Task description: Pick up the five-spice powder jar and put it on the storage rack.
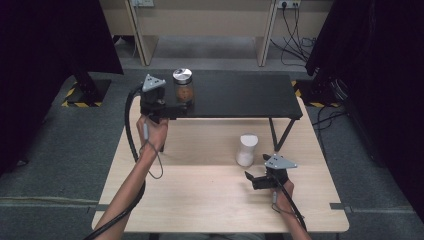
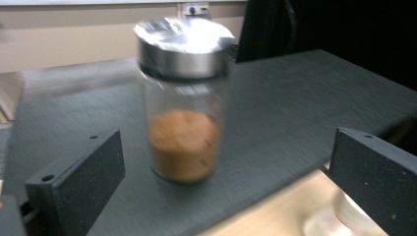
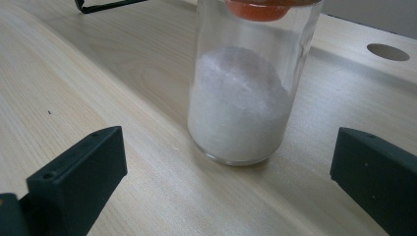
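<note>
Light wooden desk carrying a raised black shelf along its far side. Left gripper held at the shelf's left front edge, its 2 fingers spread wide and gripping nothing; between and beyond them stands a glass jar of brown powder with a metal lid, upright on the shelf. Right gripper low over the desk, fingers likewise open and empty, aimed at a glass jar of white powder standing upright on the desk near the shelf's right leg
</note>
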